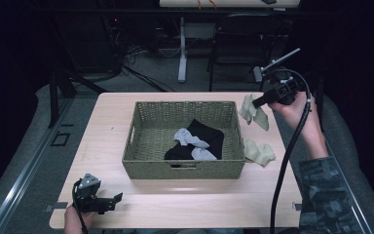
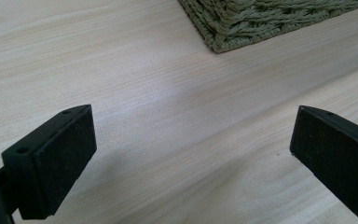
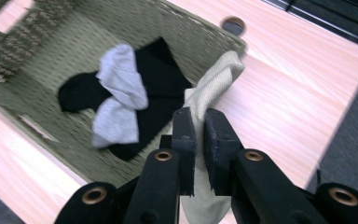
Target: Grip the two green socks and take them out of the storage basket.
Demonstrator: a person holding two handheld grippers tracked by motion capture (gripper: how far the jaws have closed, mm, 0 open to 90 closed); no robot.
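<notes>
A cream sock (image 1: 253,113) hangs clamped in the right tongs (image 1: 259,101), lifted clear of the desk (image 1: 107,131) just past the right wall of the woven basket (image 1: 141,165), near the desk's far right corner. In the right gripper view the sock (image 3: 214,88) is pinched between the two black jaws of the right tongs (image 3: 199,140), with one end rising above them and the other drooping below. The person's right hand (image 1: 299,109) holds these tongs from the right edge of the desk, the cable trailing down toward the near edge.

A second cream sock (image 1: 259,152) lies flat on the desk beside the basket's right wall, nearer the person than the held one. Inside the basket a black sock (image 1: 204,139) lies with a grey sock (image 1: 190,139) draped across it.

The left tongs (image 1: 112,201) rest low over the near left corner of the desk, jaws wide apart with nothing between them; in the left gripper view bare wood shows between the left tongs (image 2: 191,158), and a basket corner (image 2: 242,23) sits beyond.
</notes>
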